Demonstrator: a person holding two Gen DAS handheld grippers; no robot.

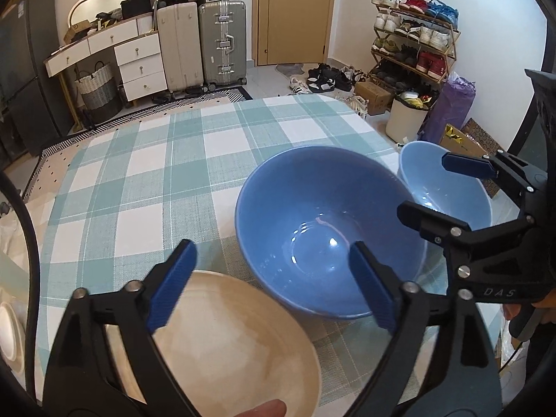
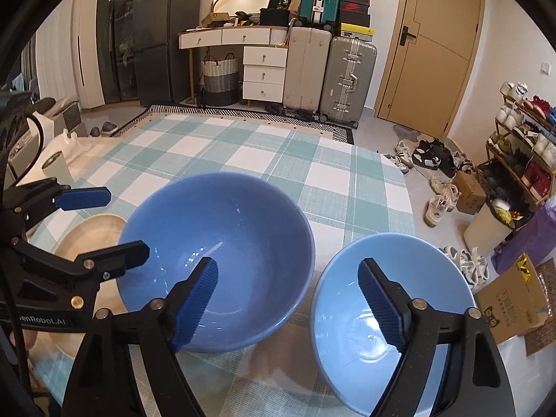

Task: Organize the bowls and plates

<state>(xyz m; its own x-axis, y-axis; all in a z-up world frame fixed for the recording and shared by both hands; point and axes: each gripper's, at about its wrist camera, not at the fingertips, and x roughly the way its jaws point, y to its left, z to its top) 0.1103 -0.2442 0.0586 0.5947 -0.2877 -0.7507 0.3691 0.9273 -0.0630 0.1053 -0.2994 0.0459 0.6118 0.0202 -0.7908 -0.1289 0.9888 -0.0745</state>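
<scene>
A large blue bowl [image 1: 326, 222] [image 2: 222, 257] stands on the checked tablecloth. A smaller light blue bowl [image 1: 441, 187] [image 2: 354, 333] stands to its right near the table edge. A beige wooden bowl [image 1: 236, 347] [image 2: 93, 232] sits to its left. My left gripper [image 1: 274, 285] [image 2: 104, 222] is open and empty, one finger over the beige bowl, the other over the large blue bowl. My right gripper [image 2: 288, 302] [image 1: 434, 191] is open and empty, one finger over each blue bowl.
The table [image 1: 173, 160] has a green and white checked cloth. A white plate rim [image 1: 8, 330] shows at the far left. On the floor beyond stand suitcases [image 2: 347, 80], a dresser [image 2: 264, 73], a shoe rack [image 1: 413, 41], a bin [image 1: 405, 118] and boxes [image 2: 510, 305].
</scene>
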